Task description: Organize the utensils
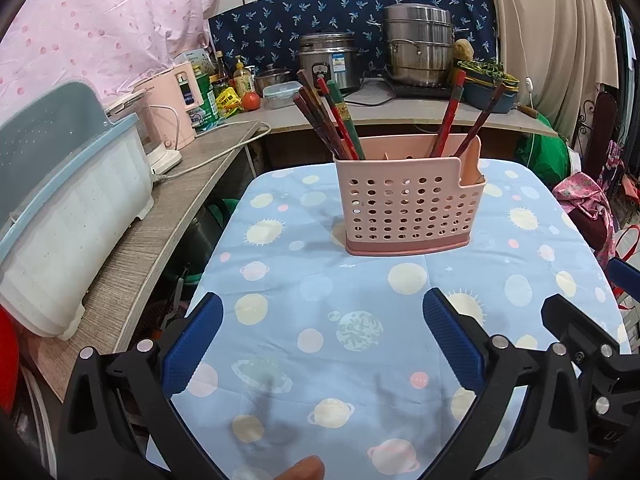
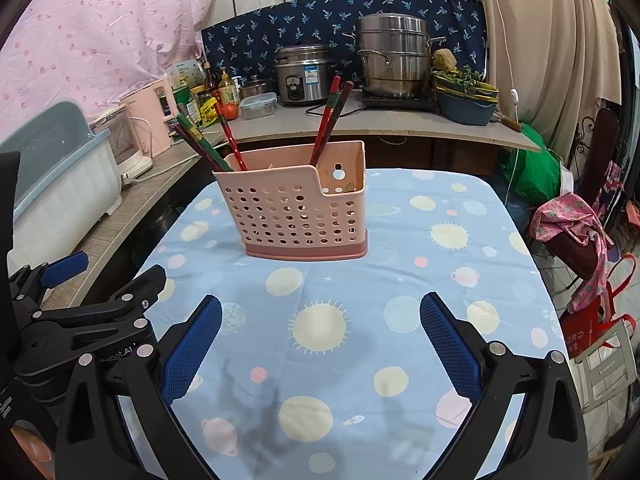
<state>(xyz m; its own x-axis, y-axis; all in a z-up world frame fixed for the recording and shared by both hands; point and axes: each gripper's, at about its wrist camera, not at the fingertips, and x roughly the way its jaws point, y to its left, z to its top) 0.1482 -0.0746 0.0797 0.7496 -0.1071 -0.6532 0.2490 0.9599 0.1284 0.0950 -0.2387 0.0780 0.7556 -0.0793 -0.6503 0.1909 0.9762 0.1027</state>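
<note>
A pink perforated utensil holder [image 1: 406, 208] stands upright on the blue planet-print tablecloth [image 1: 360, 320]; it also shows in the right wrist view [image 2: 298, 216]. Several red, brown and green chopsticks [image 1: 330, 116] lean out of its left side and two more [image 1: 454, 112] out of its right side; the same chopsticks show in the right wrist view [image 2: 332, 116]. A wooden spoon handle [image 1: 472, 160] sticks up at its right end. My left gripper [image 1: 322, 306] is open and empty, hovering short of the holder. My right gripper [image 2: 320, 306] is open and empty too, beside the left one.
A wooden counter on the left carries a blue-lidded dish rack [image 1: 60, 200] and a pink kettle [image 1: 176, 108]. The back counter holds a rice cooker [image 1: 330, 60], a steel steamer pot [image 1: 418, 46], bottles and a tomato. Bags and a chair stand right of the table [image 2: 580, 240].
</note>
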